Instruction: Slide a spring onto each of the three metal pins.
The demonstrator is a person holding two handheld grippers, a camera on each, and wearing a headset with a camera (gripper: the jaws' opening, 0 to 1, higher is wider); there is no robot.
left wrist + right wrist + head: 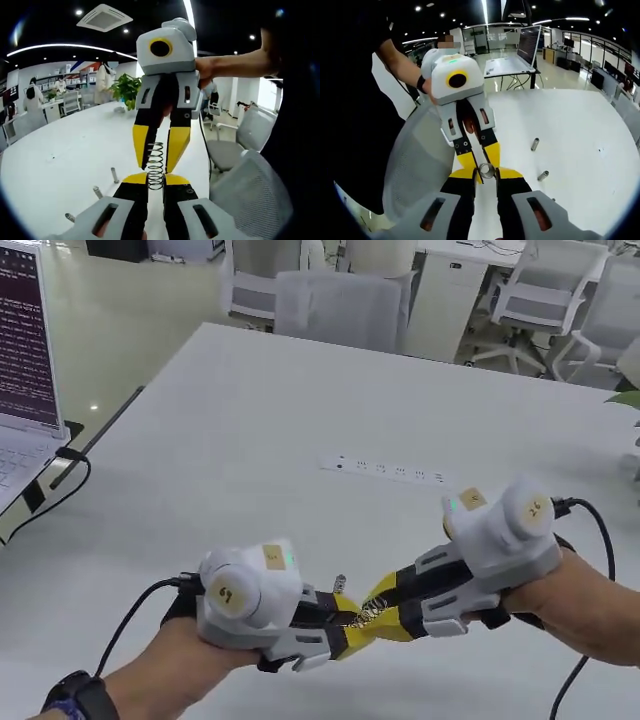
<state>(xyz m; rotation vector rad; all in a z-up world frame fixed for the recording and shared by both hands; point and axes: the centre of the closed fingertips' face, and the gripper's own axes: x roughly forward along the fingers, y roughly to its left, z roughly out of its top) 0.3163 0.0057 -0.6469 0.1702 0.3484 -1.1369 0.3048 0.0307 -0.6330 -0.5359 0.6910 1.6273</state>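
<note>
Left gripper (156, 180) and right gripper (486, 176) each pinch the spring (156, 159), jaws narrow; light and bendy, best held gently by its ends.

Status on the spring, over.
Left gripper shut on the spring; right gripper tip to tip, grip unclear. Three pins bare on the table. Power strip far off, nothing blocking.

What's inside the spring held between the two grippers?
Through the coils of the spring the pale table shows, with nothing threaded inside. Its lower end is hidden between the jaws of the left gripper, so that part is unknown.
</note>
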